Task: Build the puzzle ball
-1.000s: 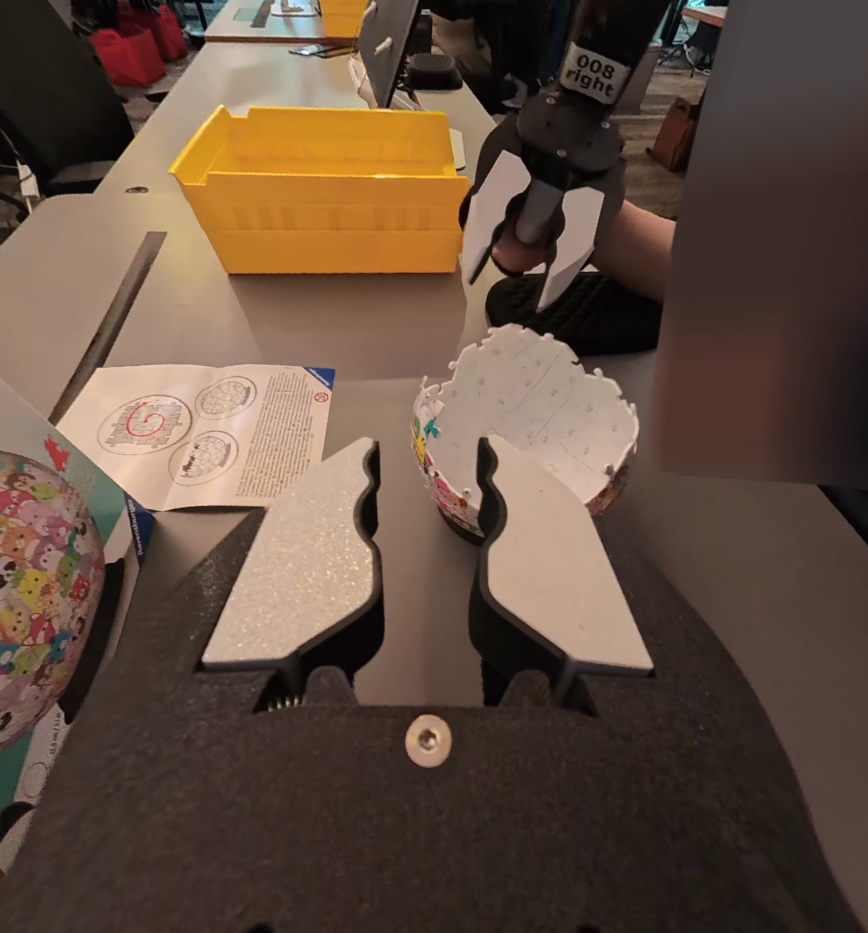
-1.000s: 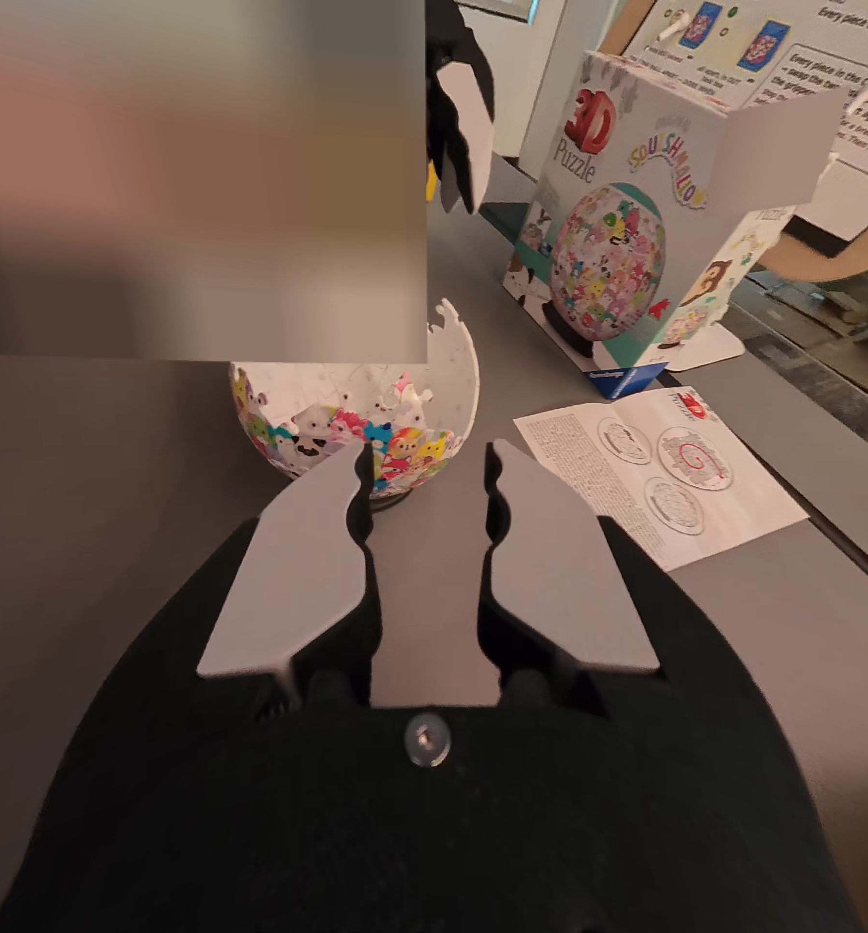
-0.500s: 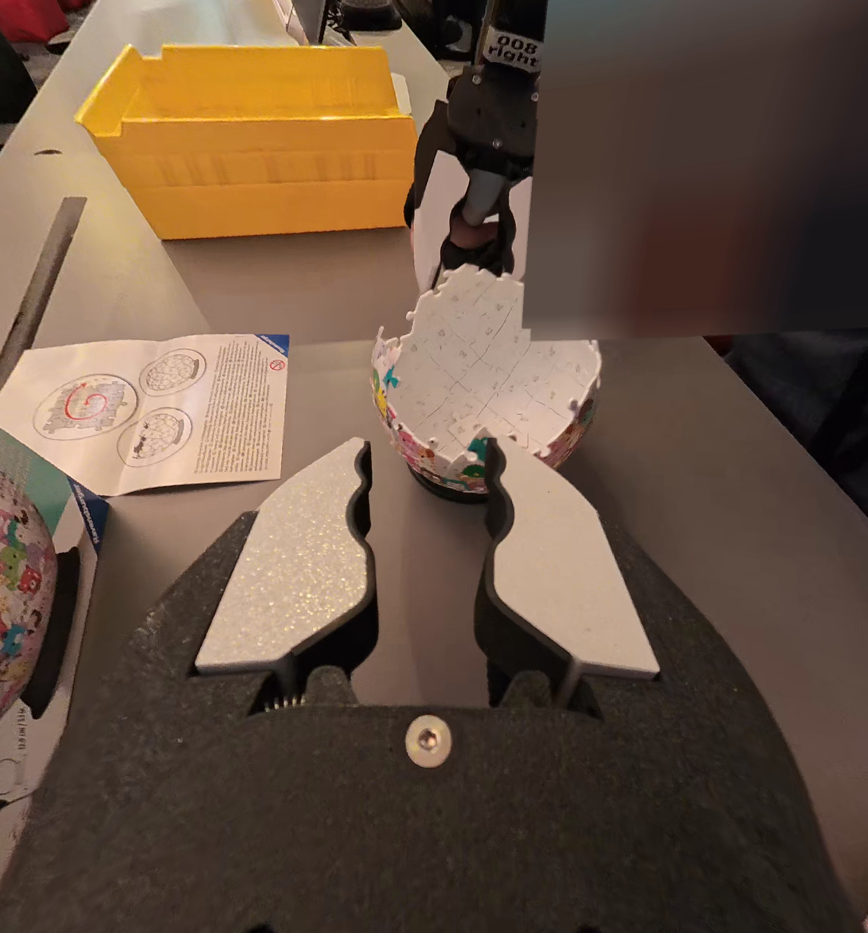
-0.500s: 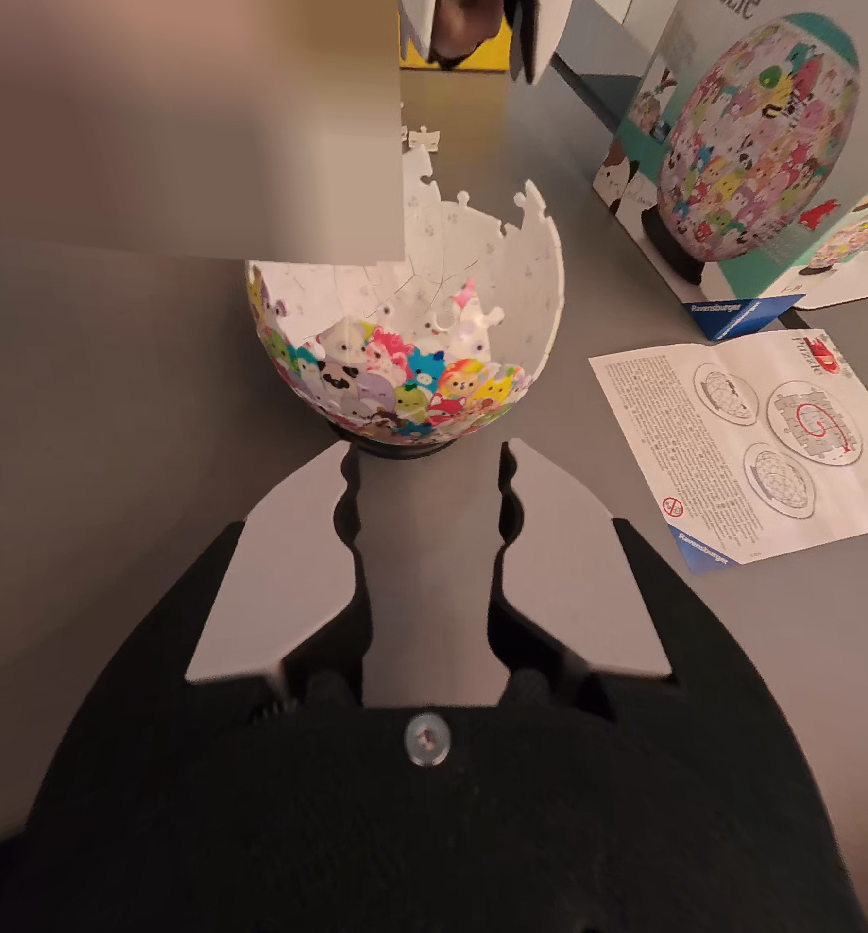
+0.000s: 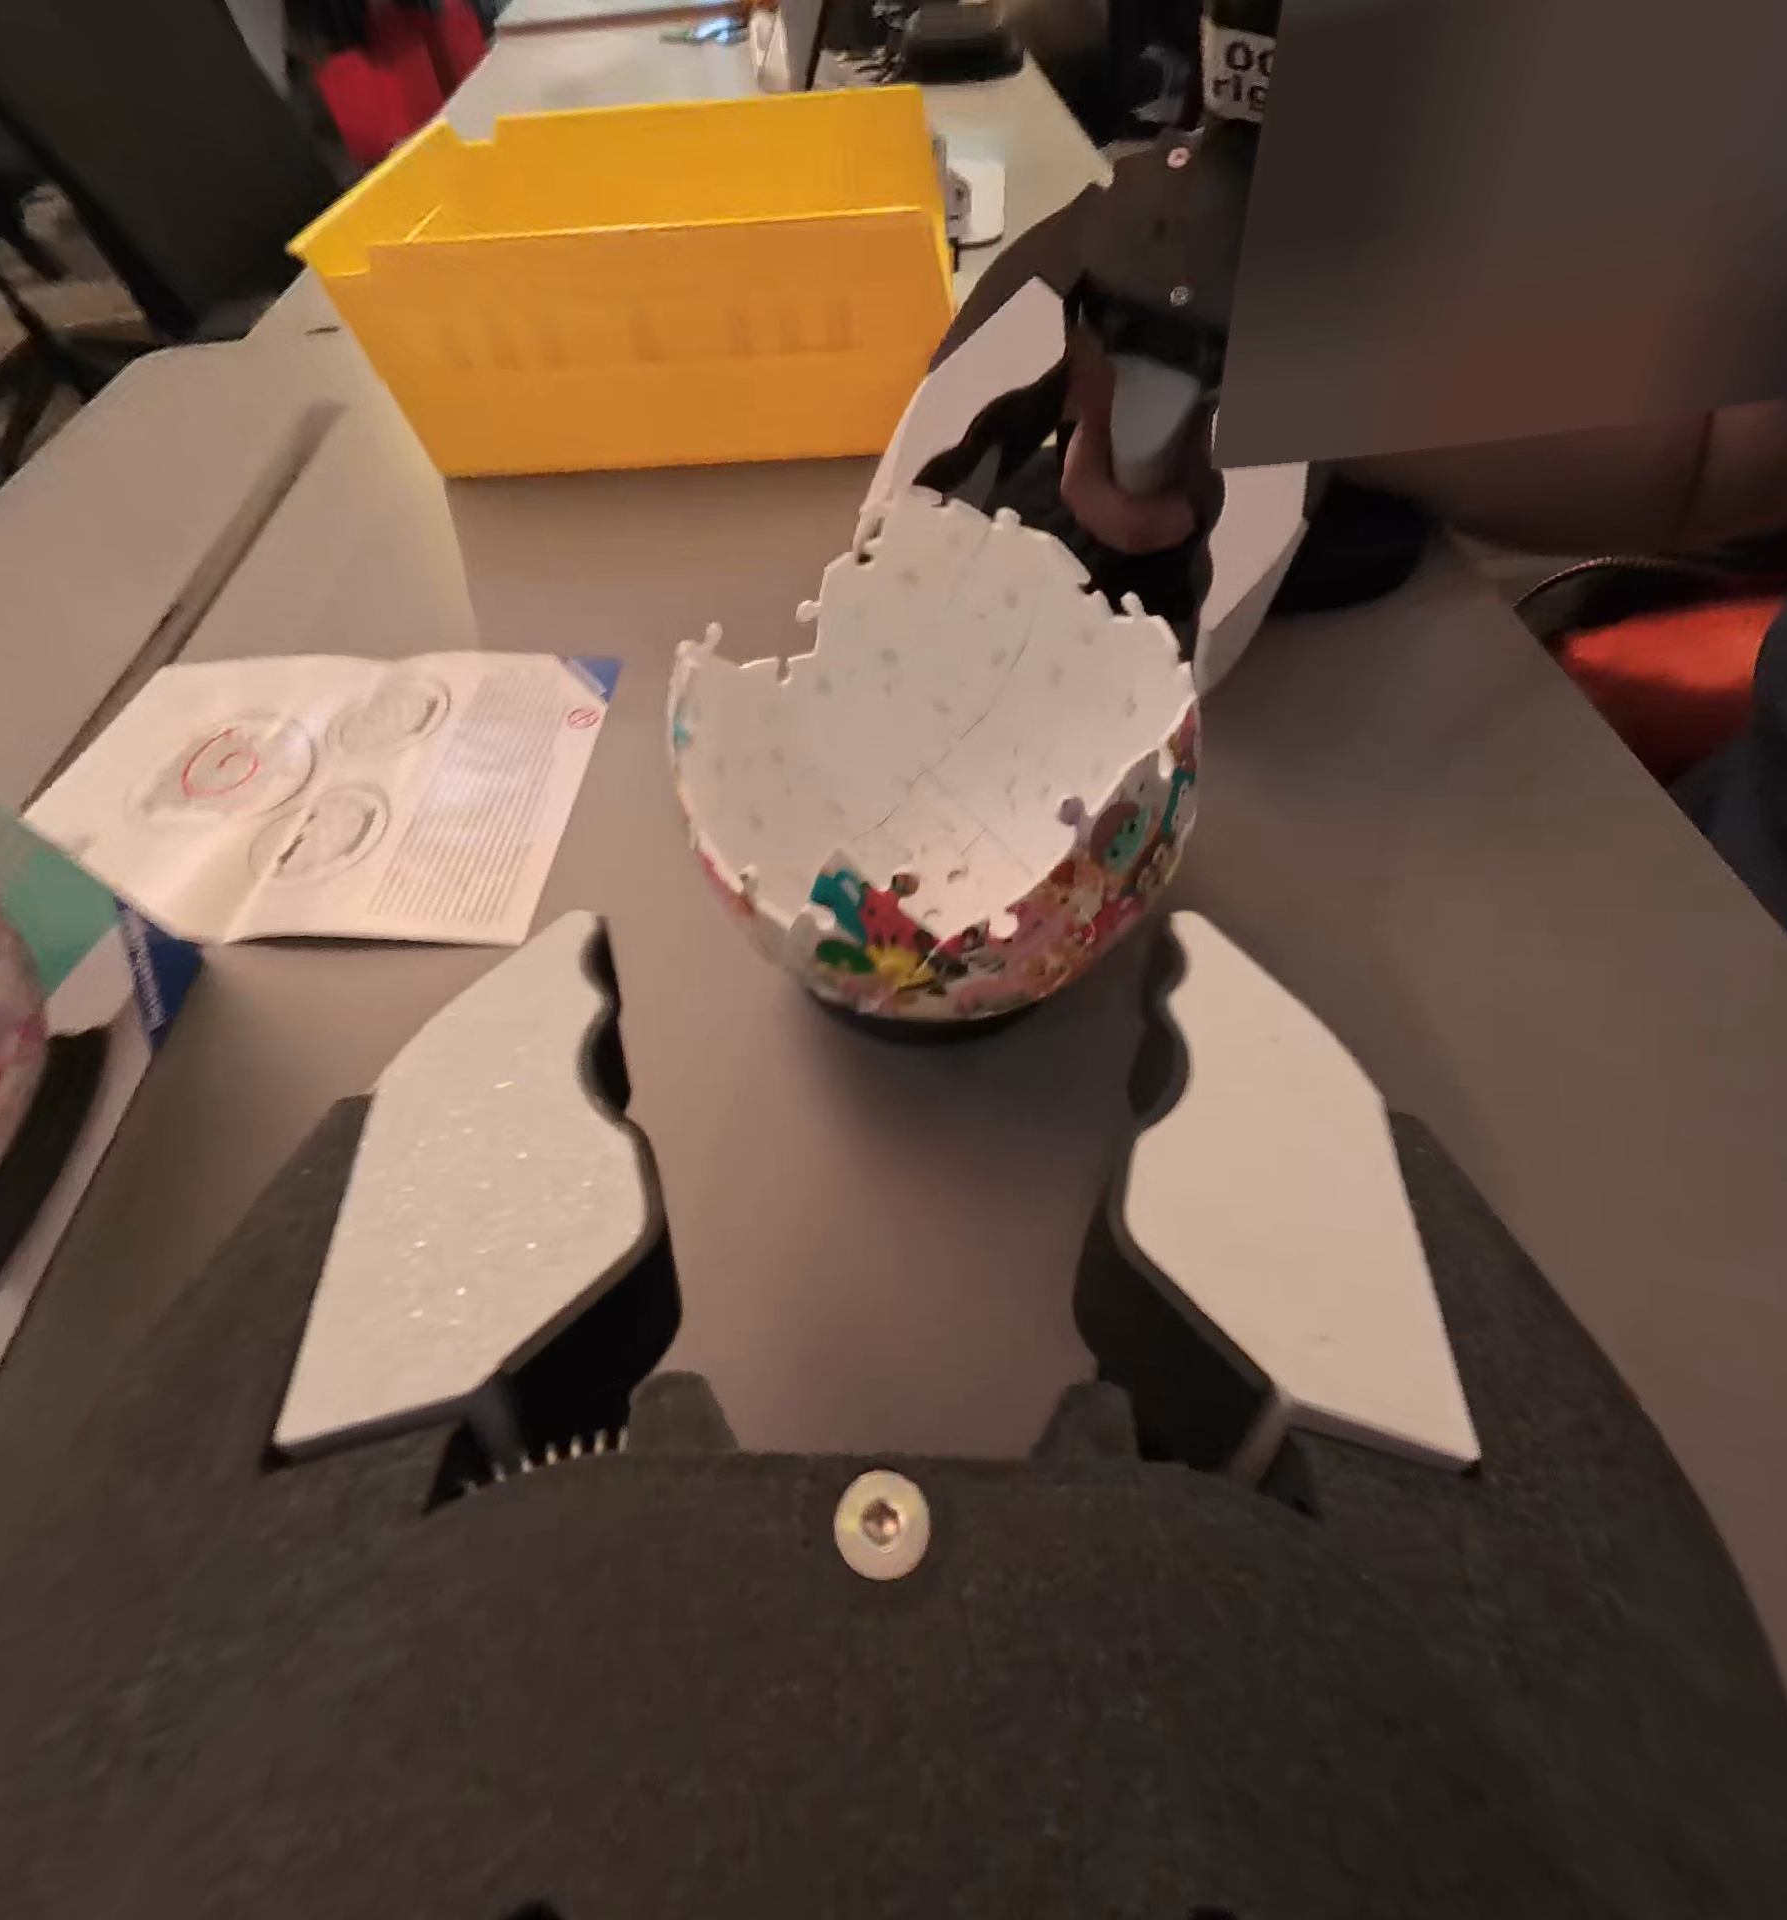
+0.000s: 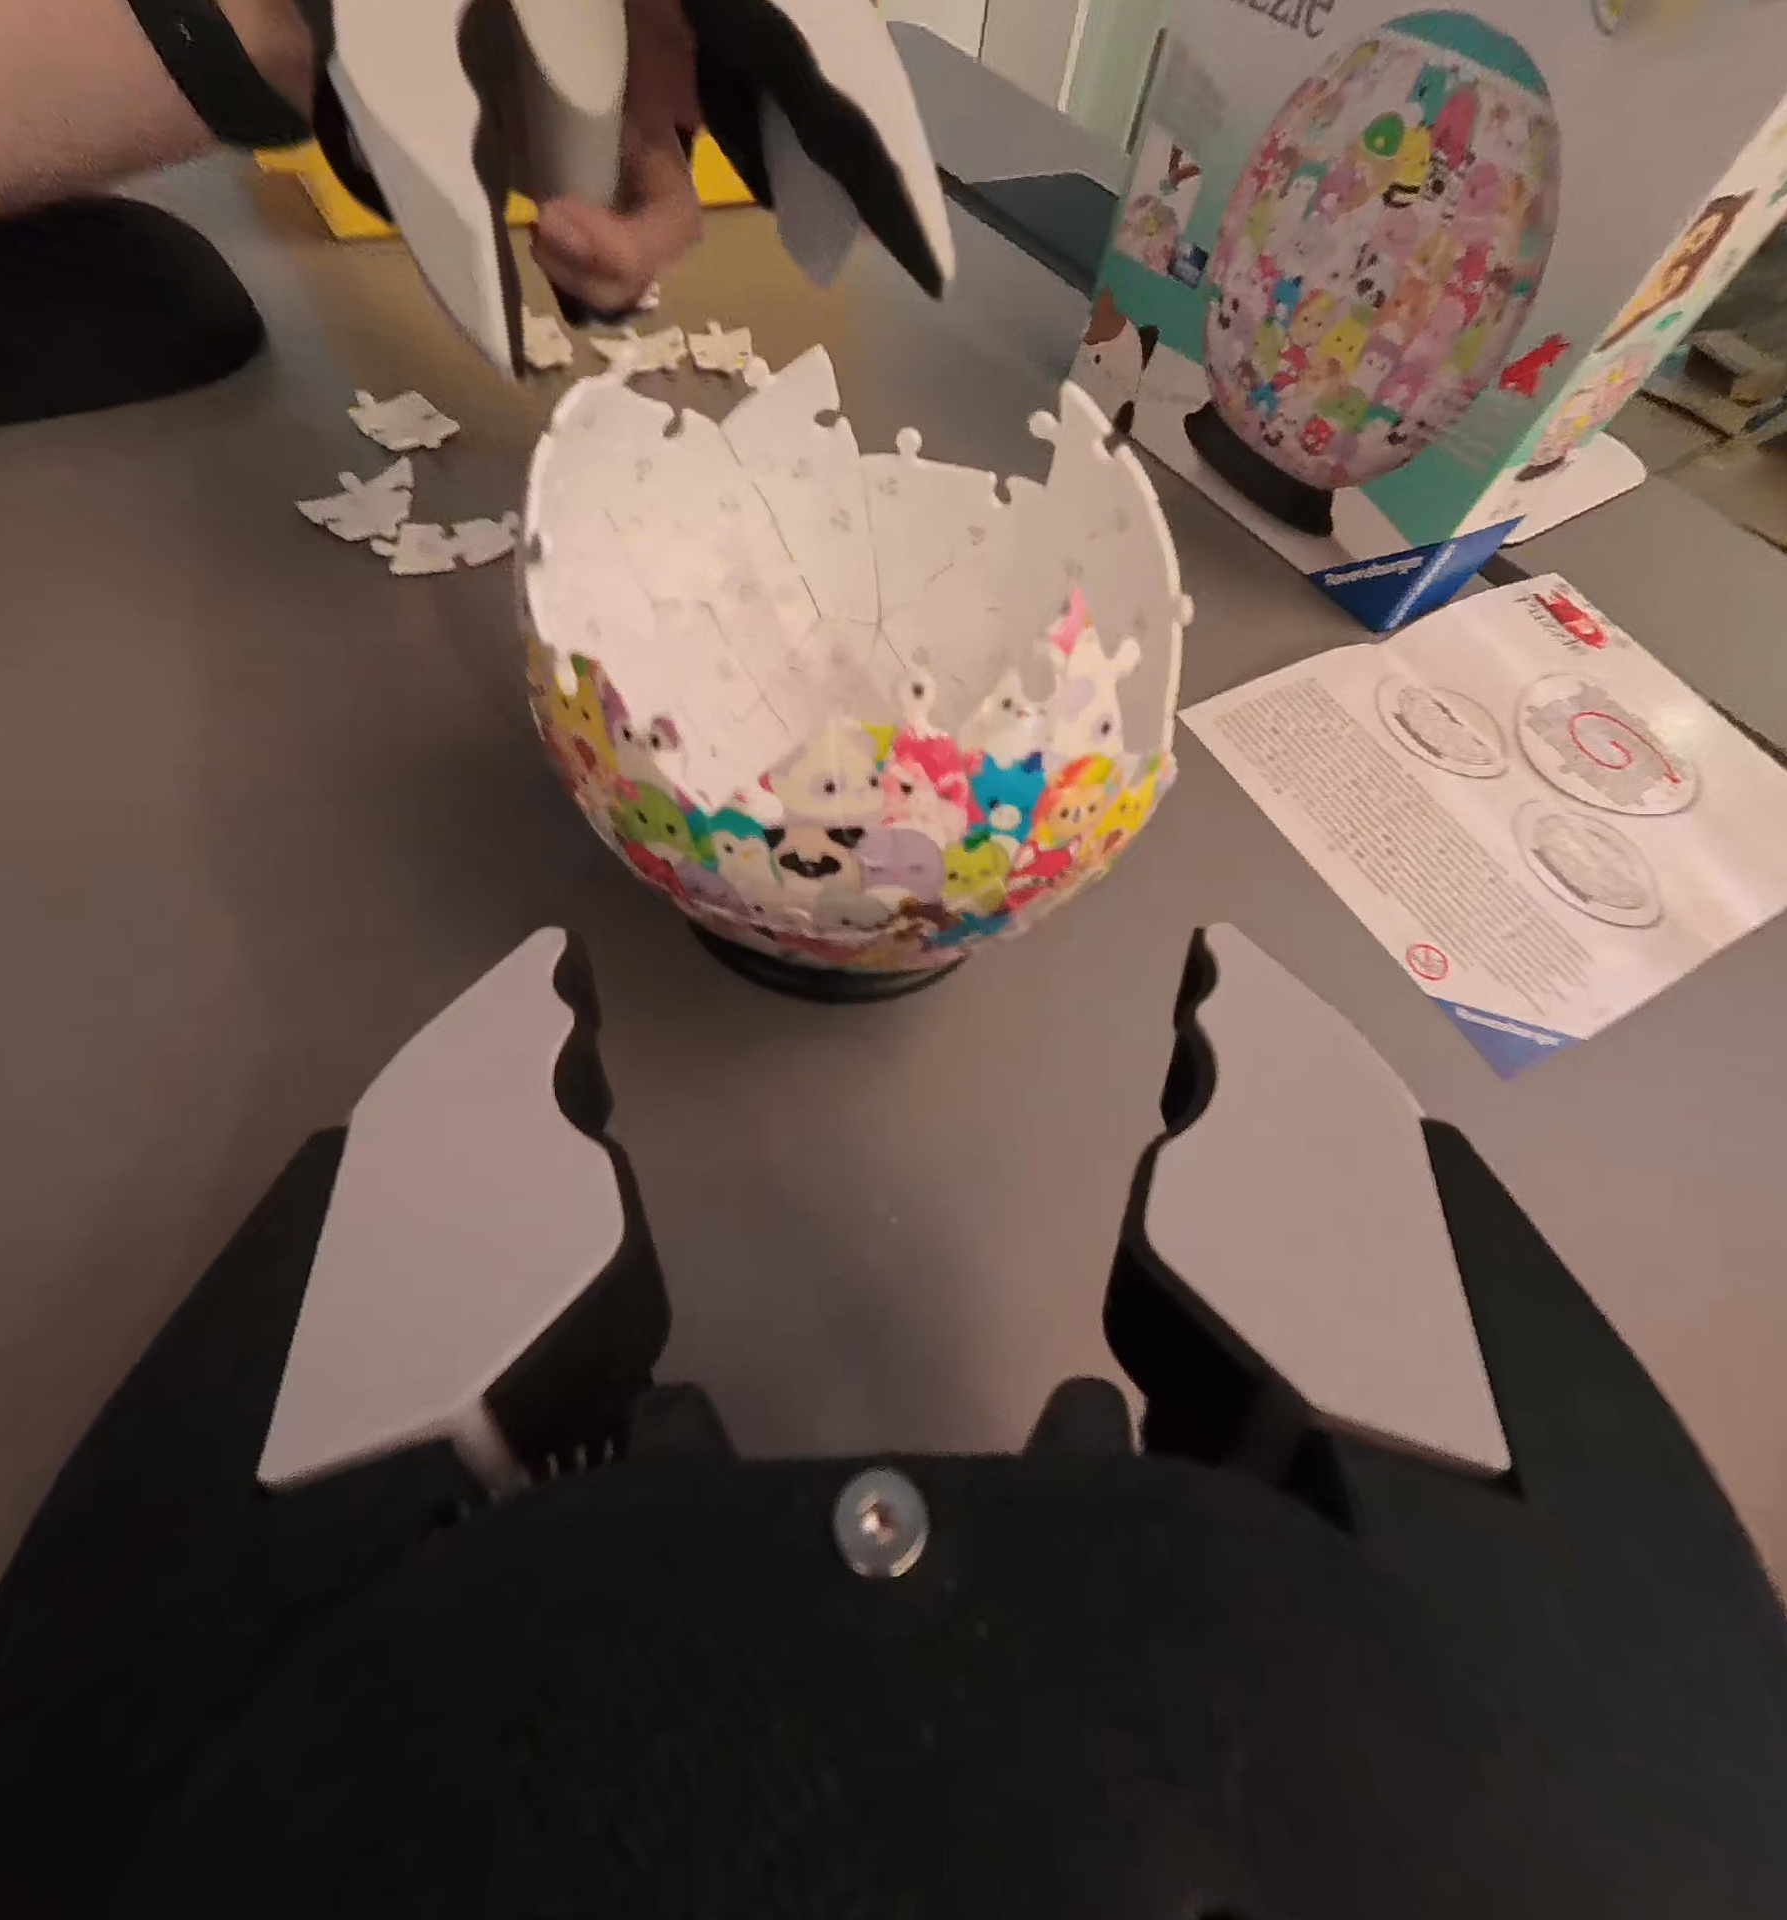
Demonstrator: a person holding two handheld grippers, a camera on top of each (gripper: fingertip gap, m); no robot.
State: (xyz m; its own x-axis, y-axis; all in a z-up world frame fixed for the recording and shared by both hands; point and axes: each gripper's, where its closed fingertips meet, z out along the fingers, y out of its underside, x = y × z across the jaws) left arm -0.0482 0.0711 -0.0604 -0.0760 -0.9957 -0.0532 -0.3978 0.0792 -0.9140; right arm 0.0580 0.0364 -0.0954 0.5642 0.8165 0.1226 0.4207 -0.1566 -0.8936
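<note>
Trouble looks likeliest at the half-built puzzle ball (image 6: 847,727), seated on its dark stand mid-worktop (image 6: 193,831) between the left tongs (image 5: 884,971) and right tongs (image 6: 884,982), both spread wide and empty: squeezing its thin jagged rim could pop pieces loose or tip it.

Half-built puzzle ball (image 6: 847,727), colourful outside, white inside, sits upright on its black stand (image 6: 827,971).
</note>
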